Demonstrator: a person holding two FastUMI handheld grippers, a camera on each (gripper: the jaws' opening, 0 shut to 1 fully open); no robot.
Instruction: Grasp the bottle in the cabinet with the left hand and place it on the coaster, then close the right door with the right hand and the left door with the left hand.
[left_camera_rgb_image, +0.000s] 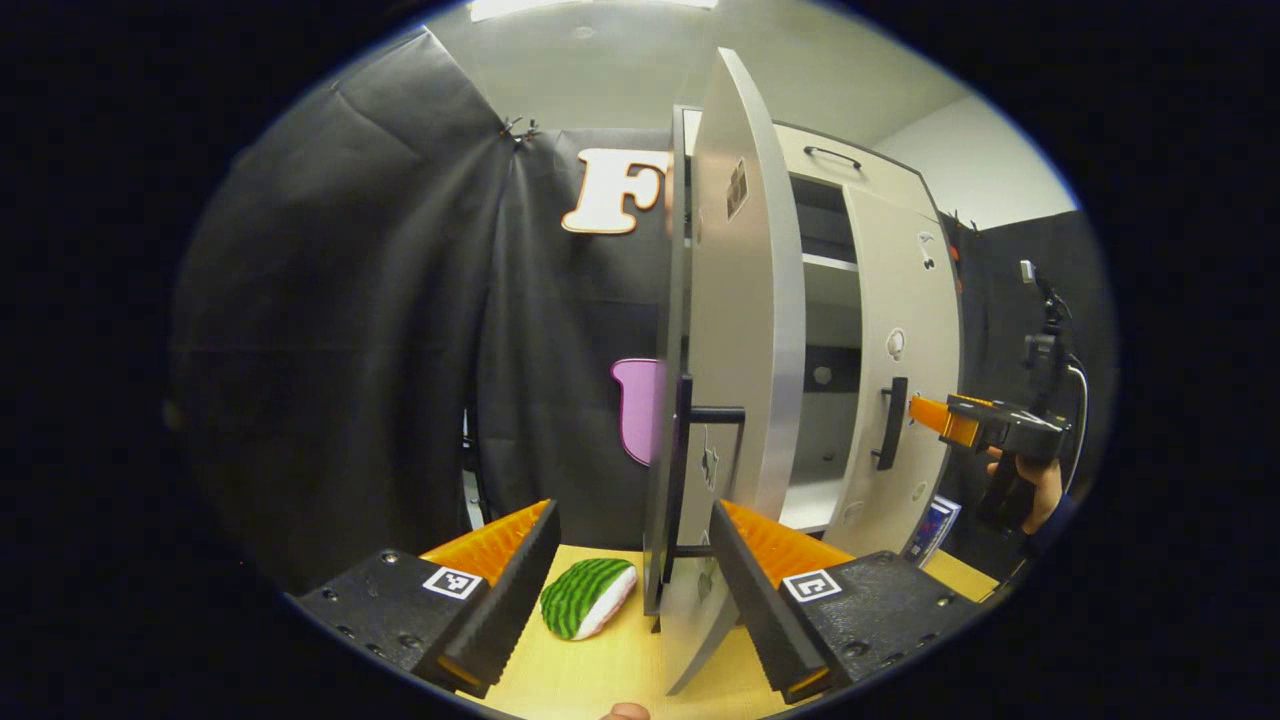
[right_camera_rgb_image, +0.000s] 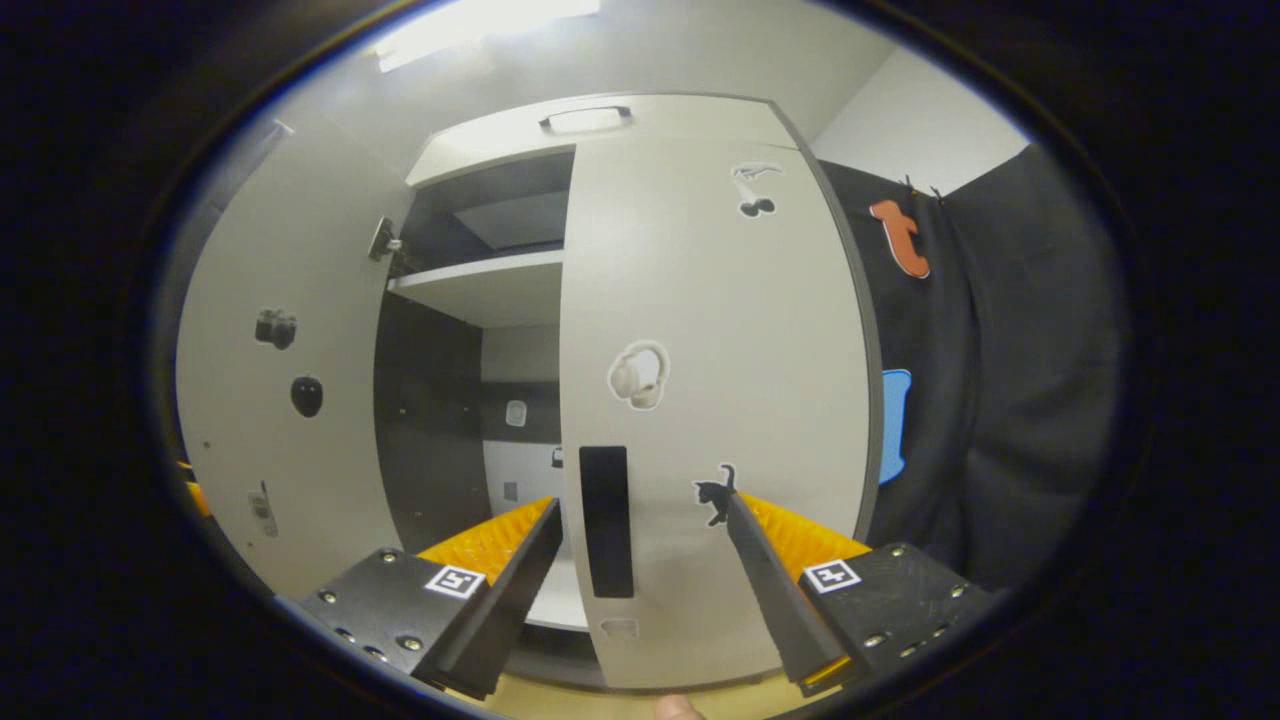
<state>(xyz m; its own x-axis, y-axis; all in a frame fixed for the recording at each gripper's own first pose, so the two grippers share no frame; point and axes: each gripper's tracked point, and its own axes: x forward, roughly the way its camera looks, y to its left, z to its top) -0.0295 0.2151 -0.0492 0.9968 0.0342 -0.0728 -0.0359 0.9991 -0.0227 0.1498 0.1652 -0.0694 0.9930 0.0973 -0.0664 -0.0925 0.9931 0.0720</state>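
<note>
White right door (right_camera_rgb_image: 700, 400) nearly shut, left door (left_camera_rgb_image: 745, 330) still open; my left gripper (left_camera_rgb_image: 630, 580) and right gripper (right_camera_rgb_image: 640, 570) gape empty.

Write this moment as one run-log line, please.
left gripper: open, at left door | right gripper: open, at right door handle | doors: ajar

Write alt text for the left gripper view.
The open left gripper faces the edge of the cabinet's open left door, with the door's black handle between its fingers. A watermelon-patterned coaster lies on the wooden table, and farther right the right gripper reaches the right door.
</note>
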